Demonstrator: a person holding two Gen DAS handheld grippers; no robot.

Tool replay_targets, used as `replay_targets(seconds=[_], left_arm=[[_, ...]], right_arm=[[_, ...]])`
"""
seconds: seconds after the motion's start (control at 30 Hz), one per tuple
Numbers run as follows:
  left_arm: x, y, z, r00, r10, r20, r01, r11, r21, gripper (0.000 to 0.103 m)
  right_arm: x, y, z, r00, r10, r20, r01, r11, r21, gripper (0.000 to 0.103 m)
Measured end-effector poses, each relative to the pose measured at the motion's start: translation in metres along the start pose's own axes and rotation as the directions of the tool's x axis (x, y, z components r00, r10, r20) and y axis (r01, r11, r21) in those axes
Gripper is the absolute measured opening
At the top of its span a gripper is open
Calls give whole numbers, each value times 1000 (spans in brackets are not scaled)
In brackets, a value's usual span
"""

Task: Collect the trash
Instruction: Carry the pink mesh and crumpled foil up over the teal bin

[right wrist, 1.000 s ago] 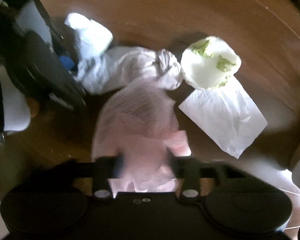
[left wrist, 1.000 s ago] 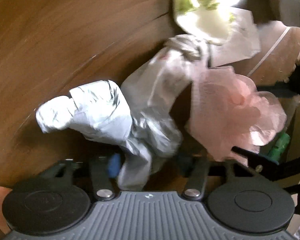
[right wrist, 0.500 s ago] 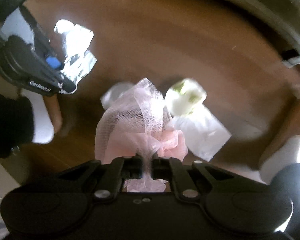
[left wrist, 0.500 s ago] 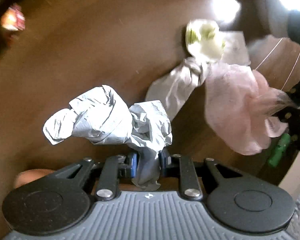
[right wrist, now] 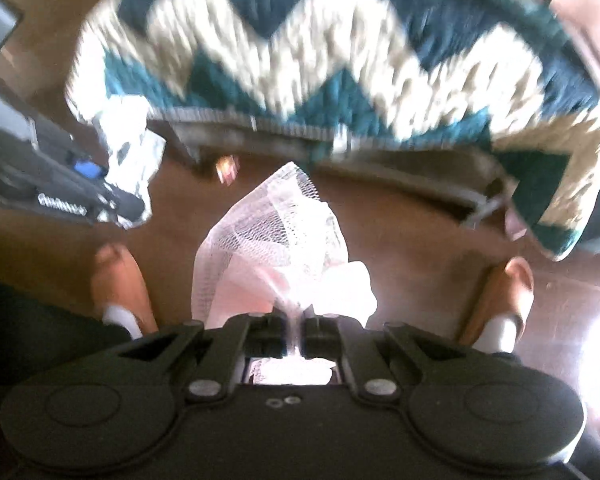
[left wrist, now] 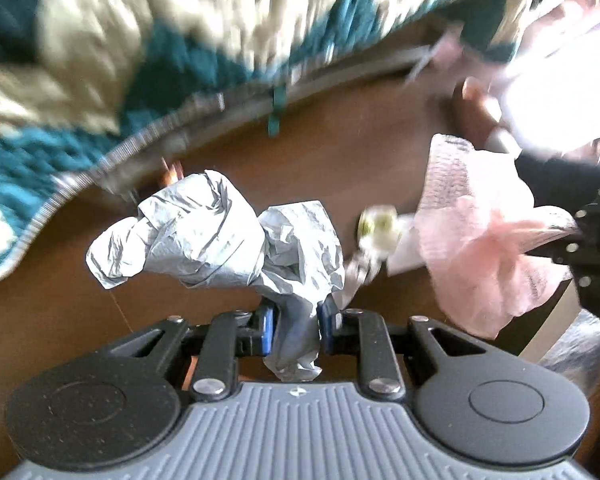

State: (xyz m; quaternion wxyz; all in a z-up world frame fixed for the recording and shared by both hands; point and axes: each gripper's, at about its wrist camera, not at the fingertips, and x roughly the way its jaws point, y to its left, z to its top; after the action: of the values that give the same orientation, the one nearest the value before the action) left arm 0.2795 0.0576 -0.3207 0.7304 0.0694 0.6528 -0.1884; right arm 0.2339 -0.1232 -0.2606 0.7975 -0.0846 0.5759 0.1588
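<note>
My left gripper is shut on a crumpled grey plastic bag, which hangs high above the wooden floor. My right gripper is shut on a bunch of pink mesh netting; the same netting shows at the right of the left wrist view. Far below on the floor lie a white cup with green marks and a white paper sheet beside it. The left gripper with its grey bag also appears at the left of the right wrist view.
A teal and cream zigzag rug covers the floor beyond the trash. The person's feet in tan slippers stand on the wood. A small orange scrap lies near the rug edge.
Both grippers closed on their trash and rose high off the floor, carrying the grey bag and the pink netting. The cup and paper stayed on the floor and now look small. The rug came into view.
</note>
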Motion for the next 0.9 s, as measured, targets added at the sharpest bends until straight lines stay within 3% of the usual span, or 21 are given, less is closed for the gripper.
replay_targets(seconds=[0.13, 0.23, 0.33, 0.63, 0.9], left_arm=[[-60, -21, -5, 989, 64, 133, -62, 998, -18, 21], [-105, -35, -11, 964, 126, 233, -119, 992, -44, 21], [-150, -45, -16, 934, 149, 324, -127, 988, -87, 21], [-270, -52, -15, 810, 212, 547, -152, 976, -154, 22], [-348, -47, 10, 695, 270, 667, -194, 963, -187, 22]], right_arm=[[-57, 1, 9, 992, 6, 122, -6, 1000, -7, 4], [-98, 2, 15, 977, 1, 212, 5, 1000, -24, 4], [-137, 4, 24, 954, -12, 300, 25, 999, -39, 4], [-237, 11, 78, 838, -11, 546, 58, 996, -68, 4], [-281, 25, 144, 743, -24, 668, 98, 992, -75, 4]])
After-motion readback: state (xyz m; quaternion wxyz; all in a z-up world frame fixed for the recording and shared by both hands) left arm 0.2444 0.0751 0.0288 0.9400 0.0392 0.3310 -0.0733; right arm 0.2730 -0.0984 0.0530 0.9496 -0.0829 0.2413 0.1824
